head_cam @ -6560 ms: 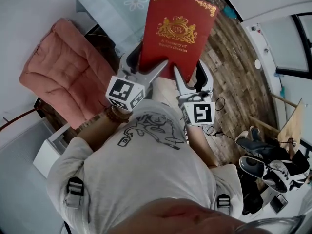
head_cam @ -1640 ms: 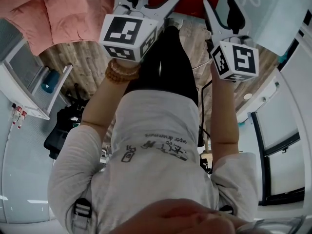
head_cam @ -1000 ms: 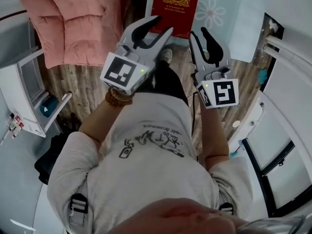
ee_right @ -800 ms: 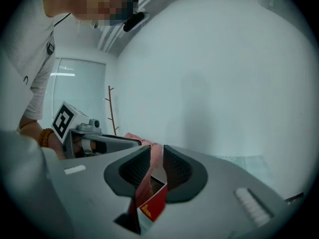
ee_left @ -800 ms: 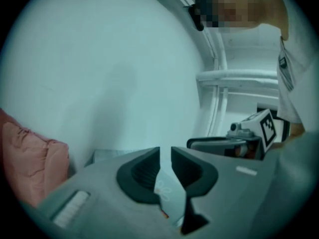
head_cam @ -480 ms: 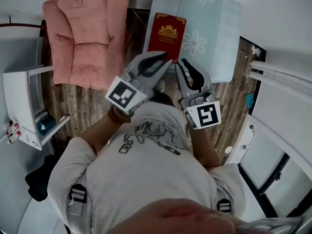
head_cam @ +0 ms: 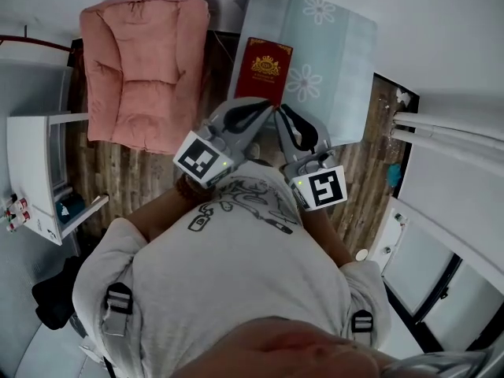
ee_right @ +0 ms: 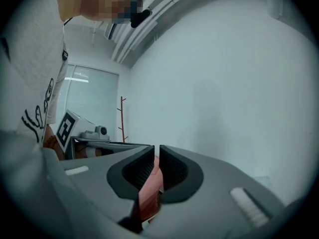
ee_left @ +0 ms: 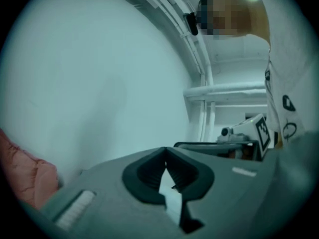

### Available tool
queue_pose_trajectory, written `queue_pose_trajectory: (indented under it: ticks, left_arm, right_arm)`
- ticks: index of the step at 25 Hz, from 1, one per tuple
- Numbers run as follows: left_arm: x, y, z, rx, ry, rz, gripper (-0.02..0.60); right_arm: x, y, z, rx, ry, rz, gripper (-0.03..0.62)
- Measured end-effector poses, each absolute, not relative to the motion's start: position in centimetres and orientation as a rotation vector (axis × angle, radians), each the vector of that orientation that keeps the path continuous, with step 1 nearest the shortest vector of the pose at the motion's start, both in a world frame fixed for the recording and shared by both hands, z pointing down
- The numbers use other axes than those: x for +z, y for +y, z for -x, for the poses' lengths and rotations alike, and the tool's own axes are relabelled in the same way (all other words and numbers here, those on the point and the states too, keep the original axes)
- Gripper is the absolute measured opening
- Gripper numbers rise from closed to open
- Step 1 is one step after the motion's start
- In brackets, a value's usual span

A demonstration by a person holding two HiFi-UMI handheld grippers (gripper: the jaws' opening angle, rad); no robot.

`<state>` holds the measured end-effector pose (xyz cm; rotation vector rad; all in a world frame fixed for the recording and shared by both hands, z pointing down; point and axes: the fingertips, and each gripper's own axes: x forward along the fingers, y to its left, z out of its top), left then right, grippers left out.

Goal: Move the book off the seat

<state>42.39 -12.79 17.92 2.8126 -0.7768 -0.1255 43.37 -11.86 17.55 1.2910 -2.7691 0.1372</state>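
Observation:
The red book (head_cam: 264, 68) with a gold crest lies flat on the pale blue flowered table (head_cam: 335, 61), to the right of the pink armchair (head_cam: 146, 77), whose seat is bare. Both grippers hover close to my chest, just short of the book's near edge and not touching it. My left gripper (head_cam: 268, 108) (ee_left: 165, 151) is shut, its tips meeting on nothing. On my right gripper (head_cam: 282, 109) (ee_right: 157, 151) the jaws are closing, with a thin slit between the pads and nothing in it.
A white cabinet (head_cam: 35, 172) with an open shelf stands at the left. Wooden floor (head_cam: 118, 179) runs between the armchair and the cabinet. White panels and a rail (head_cam: 441, 132) line the right side.
Both grippers have drawn back from the book toward my body and their jaws have narrowed. The book stays flat on the table. My head has lifted, so the view takes in more.

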Motion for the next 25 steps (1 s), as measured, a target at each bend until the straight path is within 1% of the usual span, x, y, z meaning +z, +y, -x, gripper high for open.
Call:
queue_pose_trajectory:
  ticks: [4, 14, 25]
  left_arm:
    - [17.1, -12.7, -42.4, -0.121, -0.772, -2.858, 0.003]
    - [16.2, -13.3, -41.9, -0.169, -0.773, -2.865, 0.003]
    - [17.7, -13.7, -41.1, -0.11, -0.788, -2.827, 0.003]
  right_arm:
    - [15.7, -11.7, -43.4, 0.108, -2.795, -1.355, 0.009]
    - [15.5, -11.7, -43.0, 0.086, -2.785, -1.354, 0.008]
    - [16.2, -11.9, -42.4, 0.099, -2.783, -1.33, 0.008]
